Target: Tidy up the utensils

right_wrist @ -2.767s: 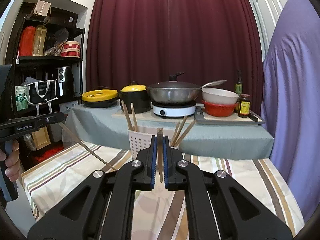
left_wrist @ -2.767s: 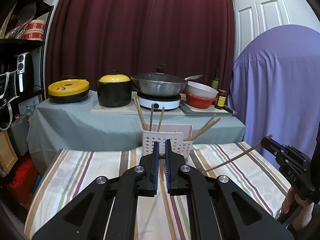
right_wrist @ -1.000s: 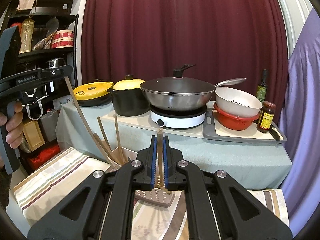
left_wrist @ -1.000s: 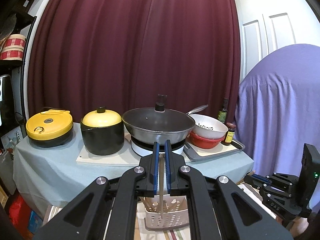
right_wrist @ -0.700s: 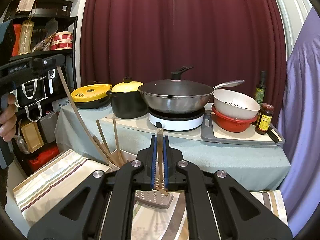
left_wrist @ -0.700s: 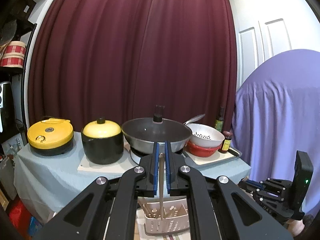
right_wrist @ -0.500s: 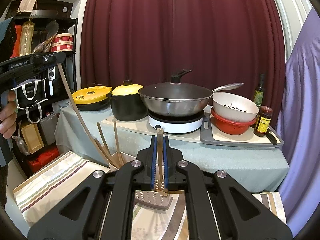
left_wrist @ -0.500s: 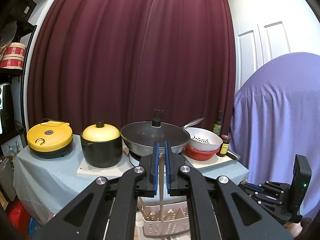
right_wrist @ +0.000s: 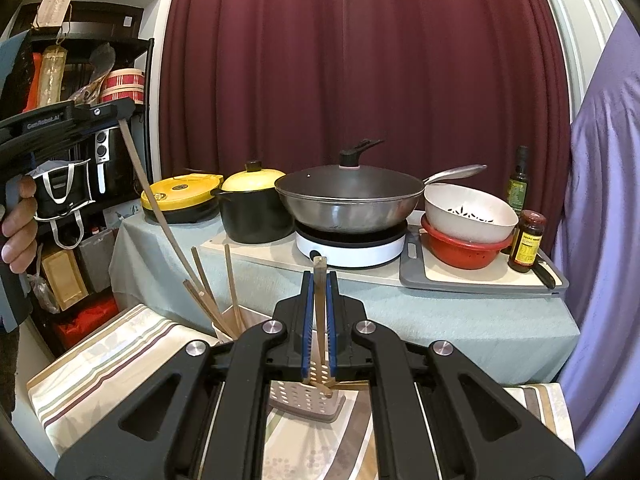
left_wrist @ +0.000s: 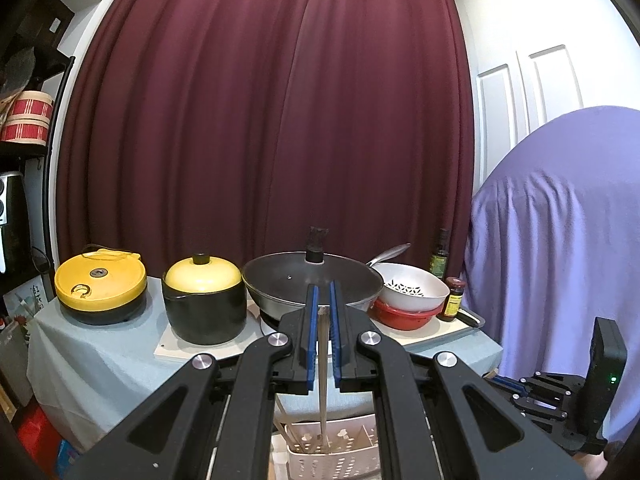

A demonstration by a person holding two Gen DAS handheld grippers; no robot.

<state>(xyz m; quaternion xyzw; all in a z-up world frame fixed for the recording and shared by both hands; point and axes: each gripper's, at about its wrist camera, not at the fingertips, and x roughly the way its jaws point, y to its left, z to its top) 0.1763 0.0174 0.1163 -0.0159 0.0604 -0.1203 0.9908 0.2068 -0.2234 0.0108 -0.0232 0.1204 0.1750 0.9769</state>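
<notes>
Left gripper point(left_wrist: 322, 296): we see its blue-lined jaws closed on a single wooden chopstick point(left_wrist: 322, 376); the stick hangs almost upright between them.
Left chopstick: pale brown, thin and straight; from the right wrist view it slants from the left gripper point(right_wrist: 112, 114) down to the basket, among sticks already standing there.
Right gripper point(right_wrist: 319, 284): we see its jaws clamped on a second chopstick point(right_wrist: 319, 300), whose squared top pokes just above the jaw tips.
Right chopstick: its lower end lies in or just above the basket; we cannot tell which.
Basket point(left_wrist: 332, 454): white perforated plastic with round holes, with a divider inside; it sits on a striped cloth point(right_wrist: 104, 364), directly below both grippers.
Basket contents: several more wooden chopsticks point(right_wrist: 212, 292) lean to the left side; one lies across near the right rim.
Hand point(right_wrist: 18, 224): we see fingers around the left gripper's handle at the left edge.
Counter point(right_wrist: 460, 312): covered in grey-green cloth, behind the basket and apart from it.
On the counter: a yellow-lidded cooker point(left_wrist: 100, 286), a black pot point(left_wrist: 204, 304) with yellow lid, a lidded wok point(right_wrist: 348, 196) on a white hotplate, a white colander point(right_wrist: 468, 212) nested in a red one, and two bottles.
</notes>
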